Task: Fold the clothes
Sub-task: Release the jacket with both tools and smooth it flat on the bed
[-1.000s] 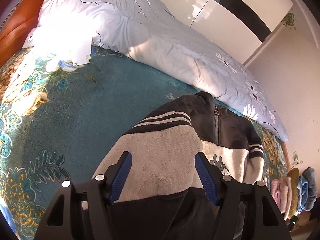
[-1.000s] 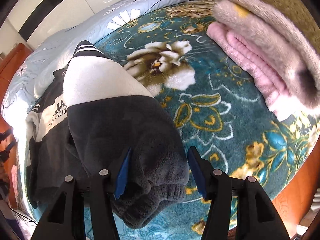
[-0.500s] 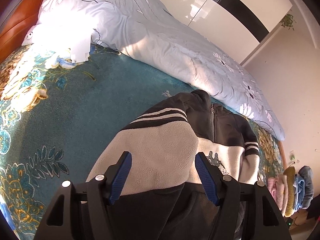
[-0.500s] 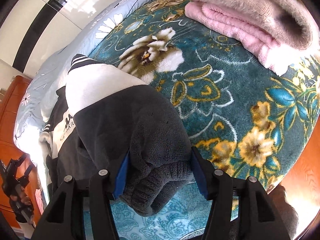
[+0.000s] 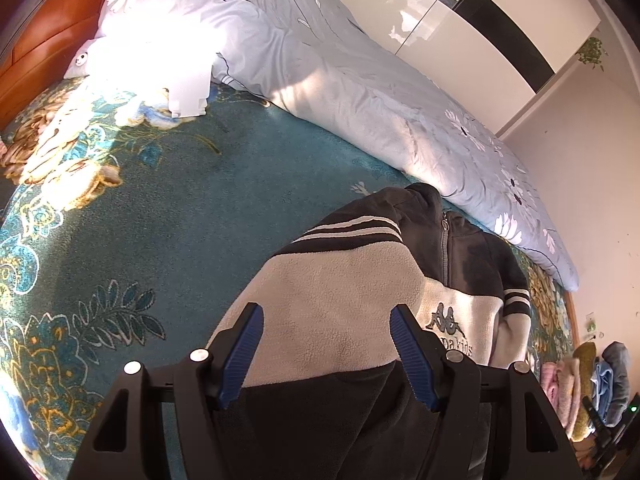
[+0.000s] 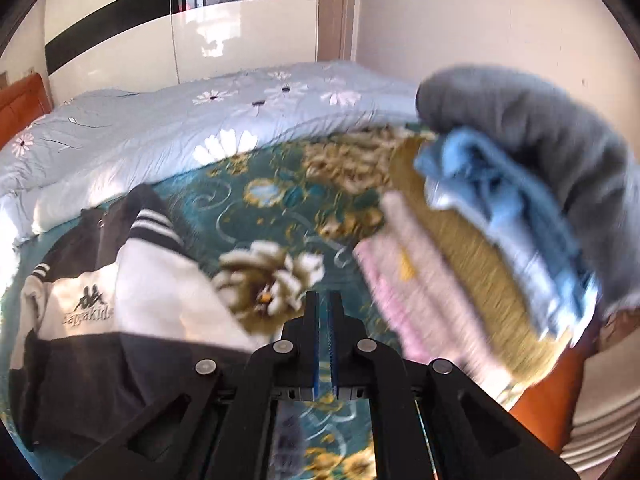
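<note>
The fleece jacket lies on the bed's teal floral blanket, dark at the shoulders and hem, cream across the chest, with white stripes on the sleeves and a zip at the collar. In the left wrist view one sleeve is folded over the front, and the printed logo sits to the right of it. The left tongs hang over that folded sleeve with their blue pads well apart; the cloth lies below and between them, and neither pad presses on it.

In the right wrist view the jacket fills the near left, its logo facing up. The right tongs are closed tight, the 2 blue pads meeting with nothing between them, over the blanket just to the right of the jacket and clear of it. This view is blurred.

To the right of the right tongs stands a stack of folded clothes: pink and pale layers lowest, then an olive piece, a blue one, and a grey one on top. The same stack shows small at the far right edge of the left wrist view.

A pale blue quilt with white daisies runs along the far side of the bed, beyond the jacket. Behind it stands a glossy white wardrobe with a black band.
</note>
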{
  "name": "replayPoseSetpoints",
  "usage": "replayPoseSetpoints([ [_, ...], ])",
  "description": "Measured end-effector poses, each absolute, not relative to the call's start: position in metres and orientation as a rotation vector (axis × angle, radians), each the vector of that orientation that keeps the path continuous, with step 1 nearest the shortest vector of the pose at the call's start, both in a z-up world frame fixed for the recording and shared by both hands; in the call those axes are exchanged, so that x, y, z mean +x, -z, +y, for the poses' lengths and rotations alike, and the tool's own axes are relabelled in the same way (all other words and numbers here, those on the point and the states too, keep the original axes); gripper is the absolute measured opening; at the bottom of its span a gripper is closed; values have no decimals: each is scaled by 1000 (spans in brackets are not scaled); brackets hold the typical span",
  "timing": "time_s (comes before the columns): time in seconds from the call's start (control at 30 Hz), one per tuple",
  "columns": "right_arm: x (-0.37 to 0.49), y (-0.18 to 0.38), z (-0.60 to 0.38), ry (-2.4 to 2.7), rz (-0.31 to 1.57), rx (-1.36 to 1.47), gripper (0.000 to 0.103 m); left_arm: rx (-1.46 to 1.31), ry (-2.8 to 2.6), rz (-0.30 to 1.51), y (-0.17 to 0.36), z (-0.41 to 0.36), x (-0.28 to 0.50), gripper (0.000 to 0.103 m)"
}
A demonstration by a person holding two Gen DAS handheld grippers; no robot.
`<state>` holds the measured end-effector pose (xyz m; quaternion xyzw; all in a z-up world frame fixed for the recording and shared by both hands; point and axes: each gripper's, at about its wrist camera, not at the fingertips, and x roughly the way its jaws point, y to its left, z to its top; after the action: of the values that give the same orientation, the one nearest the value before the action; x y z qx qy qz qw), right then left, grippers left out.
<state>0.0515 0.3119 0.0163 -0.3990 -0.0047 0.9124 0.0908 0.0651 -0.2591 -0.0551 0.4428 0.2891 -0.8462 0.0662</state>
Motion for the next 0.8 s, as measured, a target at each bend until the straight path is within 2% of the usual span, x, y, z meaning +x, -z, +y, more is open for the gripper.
replayPoseSetpoints([
  [0.03, 45, -25, 318, -2710, -23, -1175, 4, 1340, 2542, 878, 57, -261, 66, 70],
  [0.17, 41, -31, 325, -2802, 140, -1228, 4, 1349, 2515, 897, 64, -264, 71, 70],
  [0.3, 49, 1, 311, -2819, 245, -1381, 4, 1372, 2484, 906, 69, -266, 71, 70],
  [0.37, 55, 22, 297, -2805, 197, -1456, 4, 1380, 2490, 919, 70, -264, 70, 70],
  [0.43, 61, 41, 294, -2785, 228, -1536, 5, 1377, 2506, 906, 68, -261, 70, 70],
  [0.47, 65, 51, 293, -2774, 245, -1575, 7, 1382, 2509, 895, 68, -259, 69, 70],
  [0.53, 72, 68, 292, -2743, 286, -1639, 26, 1394, 2511, 879, 69, -257, 67, 70],
  [0.57, 75, 76, 293, -2724, 310, -1662, 43, 1402, 2508, 877, 70, -256, 67, 70],
  [0.6, 78, 82, 294, -2720, 348, -1684, 48, 1410, 2503, 879, 72, -255, 66, 70],
  [0.77, 84, 105, 291, -2666, 444, -1763, 48, 1435, 2505, 874, 75, -248, 63, 70],
  [0.8, 84, 109, 290, -2657, 456, -1774, 44, 1436, 2509, 871, 74, -247, 63, 70],
])
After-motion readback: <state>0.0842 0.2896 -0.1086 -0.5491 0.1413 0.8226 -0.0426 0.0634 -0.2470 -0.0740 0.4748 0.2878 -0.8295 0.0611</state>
